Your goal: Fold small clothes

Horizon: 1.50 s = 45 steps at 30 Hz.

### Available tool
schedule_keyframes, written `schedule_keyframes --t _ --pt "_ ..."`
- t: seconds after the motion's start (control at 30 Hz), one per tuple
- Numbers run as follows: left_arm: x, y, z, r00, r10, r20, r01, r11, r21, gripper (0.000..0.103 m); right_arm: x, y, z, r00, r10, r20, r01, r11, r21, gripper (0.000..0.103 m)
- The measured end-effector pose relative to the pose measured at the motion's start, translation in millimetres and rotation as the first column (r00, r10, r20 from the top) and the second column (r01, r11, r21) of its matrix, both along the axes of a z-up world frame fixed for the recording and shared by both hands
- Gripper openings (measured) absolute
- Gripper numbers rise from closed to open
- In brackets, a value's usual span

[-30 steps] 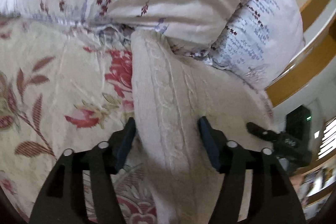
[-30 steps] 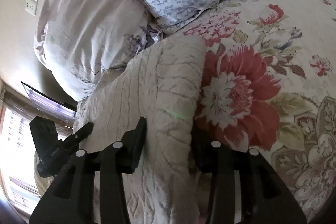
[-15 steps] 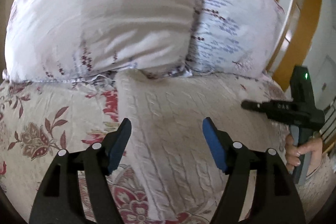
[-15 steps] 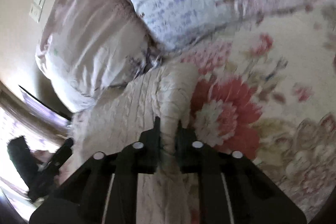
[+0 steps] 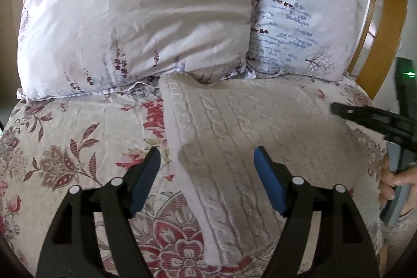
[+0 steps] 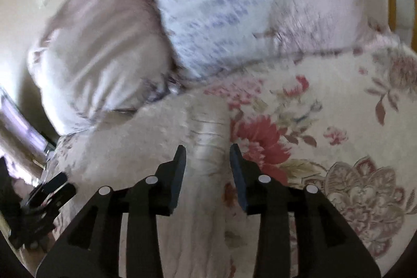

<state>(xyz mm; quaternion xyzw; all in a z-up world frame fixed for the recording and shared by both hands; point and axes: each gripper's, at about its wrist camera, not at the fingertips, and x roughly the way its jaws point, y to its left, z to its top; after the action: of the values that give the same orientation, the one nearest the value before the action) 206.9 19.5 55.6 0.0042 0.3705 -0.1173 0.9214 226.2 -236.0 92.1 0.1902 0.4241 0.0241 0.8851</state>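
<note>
— Both jaws are standing apart, as far as I can see. The left gripper [image 5: 206, 171] is hovering with its blue pads either side of the near edge of the cream cable-knit sweater [image 5: 250, 132], clamping nothing. The right gripper [image 6: 207, 168] is showing a narrower gap, with a raised fold of the sweater [image 6: 182, 147] lying between the pads; that view is smearing, so I cannot tell whether they are touching it.

— Any writing or labels?

— None I can read. A small green light [image 5: 409, 73] is glowing on the right gripper's body at the edge of the left view.

— Where is the garment lying?

— It is lying folded on the floral bedspread [image 5: 65, 142], its far edge touching the pillows.

— How many pillows?

— Two: a mauve-grey pillow [image 5: 135, 17] with sprig prints, and just beside it a pale blue pillow [image 5: 299, 17] with lavender rows. Behind them a wooden headboard [image 5: 391, 17] is curving up.

— Anything crowding in?

— The person's right hand [image 5: 393, 181] is gripping the handle at the sweater's right edge. One sweater, two grippers, two pillows.
</note>
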Motion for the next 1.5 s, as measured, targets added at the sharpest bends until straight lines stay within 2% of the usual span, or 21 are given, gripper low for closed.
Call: schedule_keyframes --t 0.1,0.27,0.3,0.37,0.5,0.67,0.73,0.83,0.93,1.0,1.1,1.2,1.27,1.4,1.5 --pt "-0.7 -0.4 -1.9 1.000 0.006 -0.003 -0.006 1.000 0.020 0.075 -13.2 12.2 10.7 0.996 0.071 0.047 -0.070 0.997 -0.022 0.037" --pt "-2.2 -1.0 -8.1 1.000 0.016 -0.018 -0.016 0.999 0.034 0.078 -23.0 29.6 10.3 0.991 0.129 0.044 -0.125 0.988 -0.094 0.038" --pt "-2.7 -0.9 -8.4 1.000 0.020 -0.017 -0.019 0.999 0.036 0.078 -24.3 30.7 9.8 0.990 0.134 0.040 -0.129 0.987 -0.100 0.040" --pt "-3.4 -1.3 -9.7 1.000 0.024 -0.017 -0.023 0.999 0.042 0.080 -27.8 32.0 8.5 0.990 0.139 0.035 -0.134 0.984 -0.115 0.053" --pt "-3.0 -3.4 -16.9 0.999 0.031 -0.026 -0.029 0.997 0.065 0.085 -35.0 38.5 6.2 0.987 0.159 0.037 -0.150 0.974 -0.168 0.055" --pt "-3.7 -4.2 -26.7 0.999 0.035 -0.037 -0.033 0.998 0.062 0.088 -35.9 44.8 -10.4 0.985 0.167 -0.041 -0.172 0.956 -0.238 0.055" --pt "-3.6 -3.8 -28.6 0.998 0.037 -0.041 -0.035 0.998 0.060 0.088 -36.6 46.4 -22.5 0.982 0.168 -0.084 -0.184 0.952 -0.243 0.055" --pt "-2.7 -3.3 -32.3 0.998 0.039 -0.052 -0.037 0.998 0.056 0.090 -39.8 45.8 -30.4 0.982 0.159 -0.100 -0.179 0.956 -0.231 0.055" --pt "-0.5 -1.6 -35.6 0.996 0.051 -0.070 -0.048 0.998 0.041 0.092 -41.7 36.5 -40.2 0.983 0.137 -0.120 -0.154 0.977 -0.146 0.056" --pt "0.3 0.0 -35.9 0.996 0.052 -0.076 -0.050 0.998 0.031 0.093 -43.3 34.3 -39.9 0.985 0.132 -0.114 -0.145 0.982 -0.121 0.057" --pt "-2.3 6.1 -30.3 0.996 0.048 -0.080 -0.049 0.999 -0.006 0.093 -47.8 34.3 -29.2 0.989 0.116 -0.093 -0.129 0.982 -0.141 0.059" --pt "-12.0 18.3 -20.7 0.997 0.051 -0.063 -0.054 0.997 -0.052 0.093 -56.7 27.5 -10.2 0.996 0.081 -0.030 -0.085 0.982 -0.171 0.066" --pt "-18.5 25.1 -15.9 0.997 0.064 -0.044 -0.066 0.996 -0.054 0.094 -62.5 21.8 0.7 0.998 0.065 0.008 -0.062 0.983 -0.175 0.078" --pt "-36.1 36.9 -11.5 0.995 0.091 -0.027 -0.093 0.994 -0.063 0.101 -78.9 17.5 18.4 0.996 0.040 0.080 -0.023 0.977 -0.210 0.088" --pt "-48.8 39.5 -14.2 0.992 0.125 -0.025 -0.125 0.992 -0.030 0.101 -89.1 24.3 23.0 0.994 0.056 0.097 -0.031 0.970 -0.240 0.095"
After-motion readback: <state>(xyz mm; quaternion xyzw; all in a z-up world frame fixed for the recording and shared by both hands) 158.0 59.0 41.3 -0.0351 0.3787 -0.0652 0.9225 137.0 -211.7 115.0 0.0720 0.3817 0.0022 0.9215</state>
